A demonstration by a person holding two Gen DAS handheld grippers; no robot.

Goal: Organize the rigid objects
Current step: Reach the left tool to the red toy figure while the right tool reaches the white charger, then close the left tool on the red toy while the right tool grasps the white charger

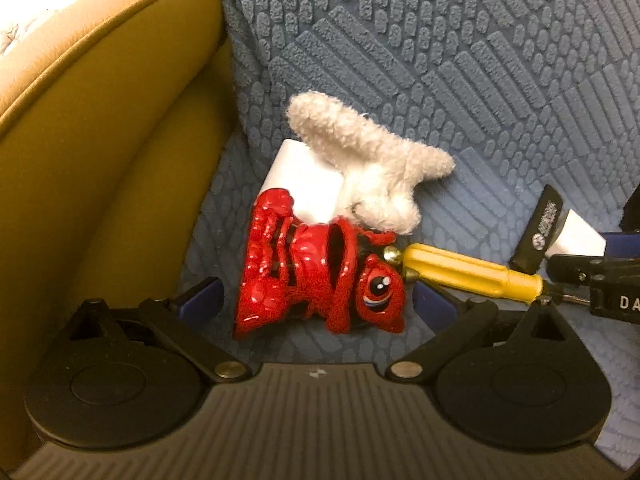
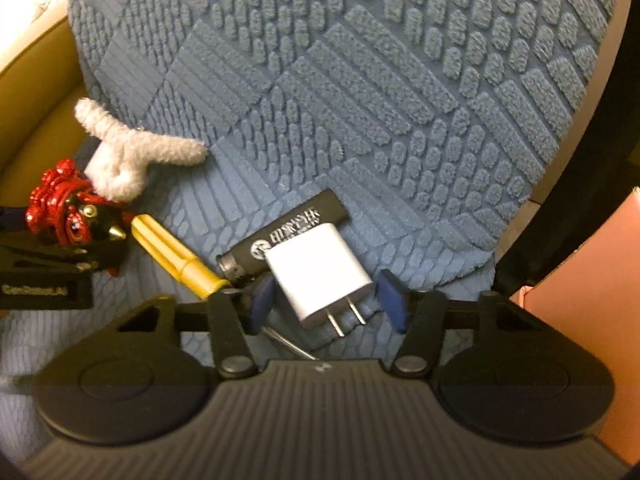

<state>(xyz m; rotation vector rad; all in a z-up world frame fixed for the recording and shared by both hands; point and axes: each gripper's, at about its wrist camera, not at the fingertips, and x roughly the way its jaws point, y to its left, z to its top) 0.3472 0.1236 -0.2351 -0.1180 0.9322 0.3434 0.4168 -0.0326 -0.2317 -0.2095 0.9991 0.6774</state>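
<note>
Two grippers over blue textured cover (image 2: pixel 360 100). Left gripper (image 1: pixel 316 304): jaws wide astride red figurine (image 1: pixel 316 280), untouched. Right gripper (image 2: pixel 326 300): jaws apart flanking white charger (image 2: pixel 320 280), no contact.

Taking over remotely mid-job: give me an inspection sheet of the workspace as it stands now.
Surface: blue textured cover on a tan leather seat.
Job's things: red figurine; yellow-handled screwdriver; white charger leaning on a black cylinder; white block.
Clutter: white fluffy toy lying over the block.
Grippers: left gripper open, fingers either side of the figurine; right gripper open around the charger, pads not touching it.
Cables: nothing seen.
Surroundings: pink surface at the right edge, unidentifiable.
</note>
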